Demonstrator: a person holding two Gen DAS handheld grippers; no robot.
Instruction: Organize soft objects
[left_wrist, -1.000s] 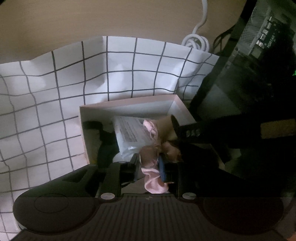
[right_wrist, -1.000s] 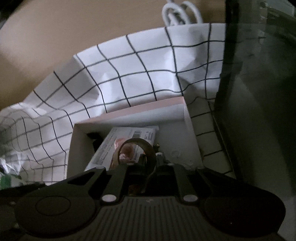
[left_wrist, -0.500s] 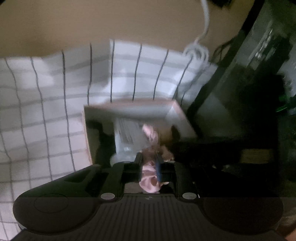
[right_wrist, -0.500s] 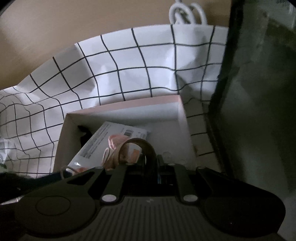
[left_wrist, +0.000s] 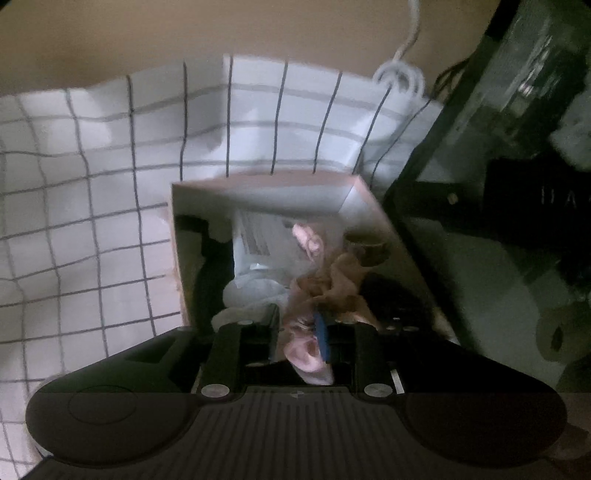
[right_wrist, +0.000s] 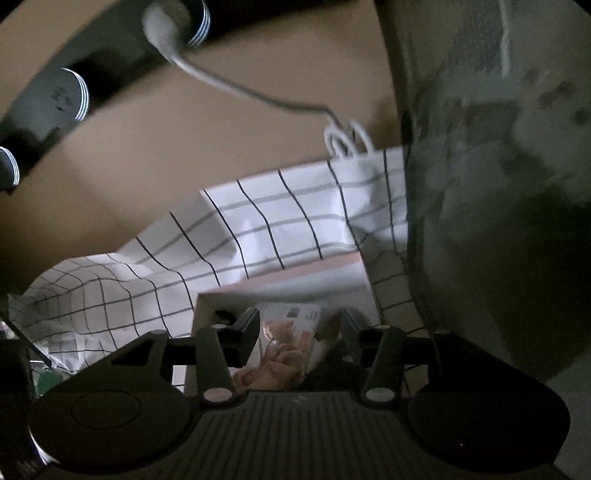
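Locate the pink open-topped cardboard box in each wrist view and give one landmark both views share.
Left wrist: the pink open-topped cardboard box sits at centre, just above the gripper body.
Right wrist: the box sits lower centre, partly hidden behind the open jaws.
Shared landmark: the white black-gridded cloth beneath and behind the box.

Both views are dimly lit, with no light source seen. Brightest area in each is the white grid cloth (left_wrist: 110, 206); the box (left_wrist: 266, 192) interior is heavily shadowed. Motion blur is seen throughout, strongest in the right wrist view, where grid lines are smeared double. Strong fisheye bending is noted at the edges, corners vignetted black. Gripper housings at the bottom are rendered near-black, detail lost.
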